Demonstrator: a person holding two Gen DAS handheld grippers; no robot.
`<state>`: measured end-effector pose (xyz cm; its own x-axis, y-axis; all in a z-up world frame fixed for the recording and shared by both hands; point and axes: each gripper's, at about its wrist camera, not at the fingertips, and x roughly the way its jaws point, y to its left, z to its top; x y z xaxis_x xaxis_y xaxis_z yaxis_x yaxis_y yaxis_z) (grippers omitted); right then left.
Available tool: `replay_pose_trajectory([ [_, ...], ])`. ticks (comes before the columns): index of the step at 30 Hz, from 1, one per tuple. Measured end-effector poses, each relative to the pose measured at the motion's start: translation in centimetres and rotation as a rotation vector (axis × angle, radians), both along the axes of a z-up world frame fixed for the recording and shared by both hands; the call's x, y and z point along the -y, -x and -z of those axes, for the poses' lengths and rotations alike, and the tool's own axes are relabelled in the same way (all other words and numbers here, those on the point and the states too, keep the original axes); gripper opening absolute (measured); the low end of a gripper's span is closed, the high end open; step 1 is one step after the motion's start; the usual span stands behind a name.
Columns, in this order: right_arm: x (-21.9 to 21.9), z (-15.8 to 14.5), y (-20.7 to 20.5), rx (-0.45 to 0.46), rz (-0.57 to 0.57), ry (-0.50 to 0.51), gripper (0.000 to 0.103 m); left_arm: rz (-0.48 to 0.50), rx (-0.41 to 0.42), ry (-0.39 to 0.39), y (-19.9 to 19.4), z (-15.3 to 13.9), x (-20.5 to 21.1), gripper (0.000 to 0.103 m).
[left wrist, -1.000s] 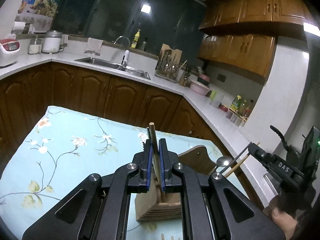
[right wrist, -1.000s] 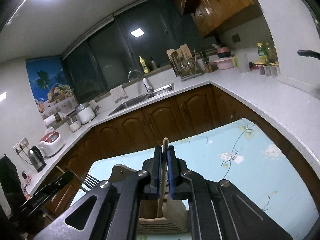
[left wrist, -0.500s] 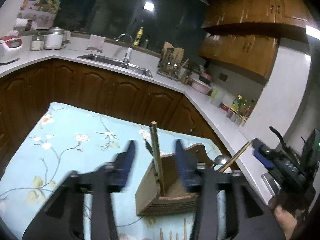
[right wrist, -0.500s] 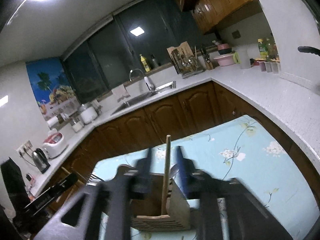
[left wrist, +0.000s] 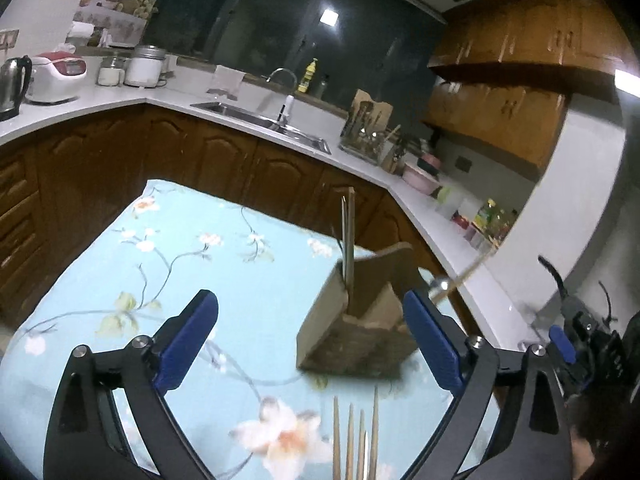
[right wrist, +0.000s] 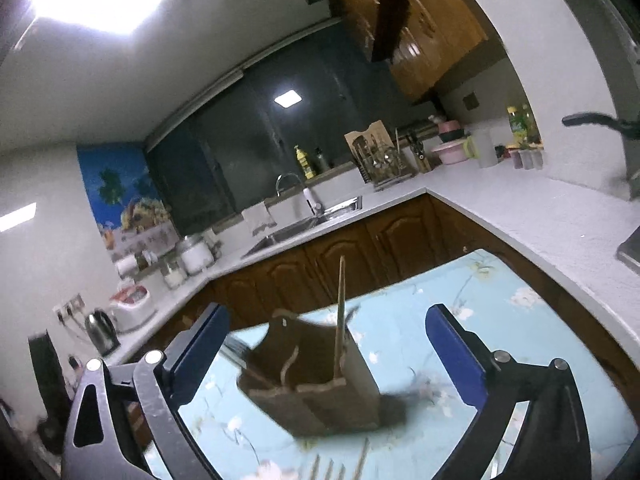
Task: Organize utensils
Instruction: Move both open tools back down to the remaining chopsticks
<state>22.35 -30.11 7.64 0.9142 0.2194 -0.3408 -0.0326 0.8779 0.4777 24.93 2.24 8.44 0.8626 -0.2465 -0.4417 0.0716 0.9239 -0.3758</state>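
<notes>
A wooden utensil holder stands on the floral tablecloth; it also shows in the right wrist view. Chopsticks stand upright in it, seen too in the right wrist view. My left gripper is open and empty, its jaws wide on either side of the holder. My right gripper is open and empty too, just above the holder. Several loose chopsticks lie on the cloth near the front edge. A spoon and a chopstick stick out right of the holder.
The other hand-held gripper shows at the right in the left wrist view. A white L-shaped counter with a sink, a kettle and jars surrounds the table. Brown cabinets stand behind.
Both grippers were shut on chopsticks held upright in the holder. Both have opened wide and let go; the chopsticks now stand in the holder. Both cameras have drawn back a little.
</notes>
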Motion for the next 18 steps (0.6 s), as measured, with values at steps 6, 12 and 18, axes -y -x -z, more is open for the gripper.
replay_pose_trajectory([
  [6,-0.7,1.0,4.7,-0.042,-0.015,0.079,0.1,0.023,-0.047,-0.037,3.5,1.8,0.2,0.096],
  [12,-0.9,3.0,8.4,-0.113,-0.013,0.103,0.1,0.033,-0.094,-0.033,6.4,4.1,-0.3,0.096],
  [18,-1.4,5.9,10.2,-0.205,-0.014,0.114,0.1,0.037,-0.158,-0.048,7.7,6.4,-0.8,0.096],
])
